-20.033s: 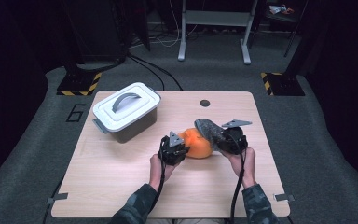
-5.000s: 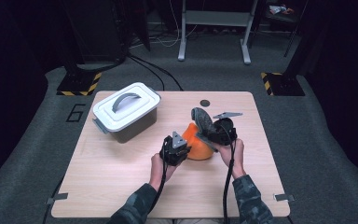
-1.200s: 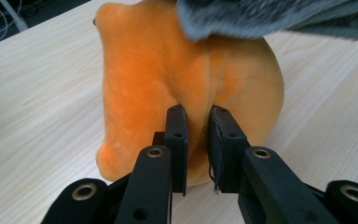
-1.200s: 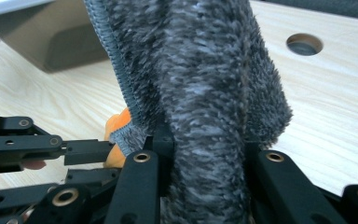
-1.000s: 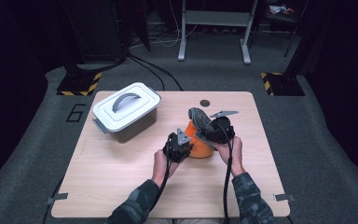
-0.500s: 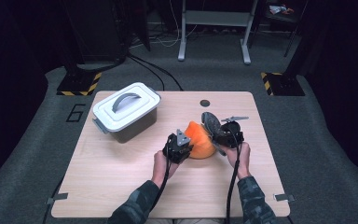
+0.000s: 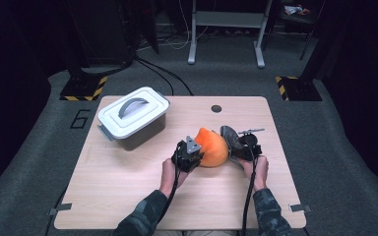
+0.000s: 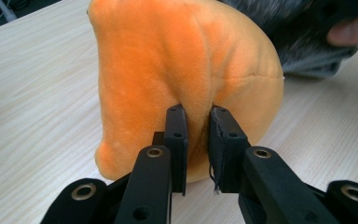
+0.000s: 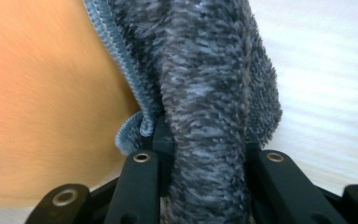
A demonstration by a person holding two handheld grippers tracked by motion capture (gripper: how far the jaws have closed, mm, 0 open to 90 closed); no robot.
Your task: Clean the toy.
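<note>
A pale wooden table (image 7: 128, 196) is set on grey carpet in a dark room, with desk legs and cables seen behind it. On the table's far left a white lidded box (image 7: 133, 117) with a grey handle is placed, and a small dark round hole (image 7: 216, 108) is seen near the far edge.

Near the middle of the table an orange plush cushion (image 7: 210, 147) is stood on the wood, with a grey fuzzy cover (image 7: 230, 140) lying against its right side. A blue zip edge (image 9: 121, 60) is seen along the cover where it meets the orange plush.

The left gripper (image 7: 191, 153) is pressed to the cushion's left side; a fold of orange plush is pinched between its narrowly set jaws. The right gripper (image 7: 243, 147) is closed on the grey cover, a thick fold of which is clamped between its jaws.
</note>
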